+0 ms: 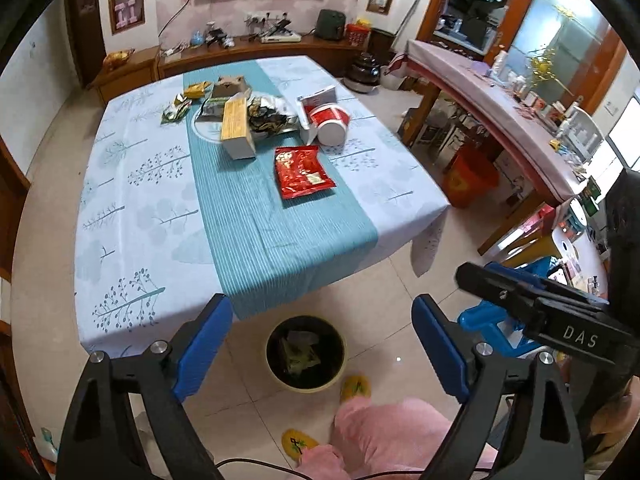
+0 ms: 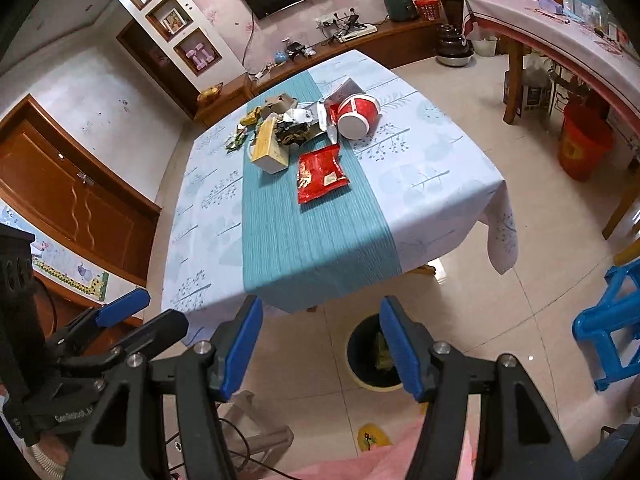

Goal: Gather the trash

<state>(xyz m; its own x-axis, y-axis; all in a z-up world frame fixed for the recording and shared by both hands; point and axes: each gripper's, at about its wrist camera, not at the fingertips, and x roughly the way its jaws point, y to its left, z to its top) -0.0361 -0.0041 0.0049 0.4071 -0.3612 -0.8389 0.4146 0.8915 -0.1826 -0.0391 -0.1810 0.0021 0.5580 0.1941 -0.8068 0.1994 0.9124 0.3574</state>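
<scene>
My left gripper (image 1: 322, 344) hung above the floor at the table's near edge, its blue pads spread wide with nothing between them. Below it stood the round trash bin (image 1: 306, 354), already holding some greenish wrappers. On the table (image 1: 132, 216), along the teal runner (image 1: 260, 216), the rest of the trash lay in a heap at the far end: small green and gold wrappers (image 1: 178, 106) at the left, a long yellow box (image 1: 237, 128), crumpled foil bags (image 1: 270, 116), then a red packet (image 1: 303, 171) lying nearer me, and a tipped red-and-white cup (image 1: 330, 122) farthest right. My right gripper (image 2: 321, 344) also stood released and empty, poised over the bin.
</scene>
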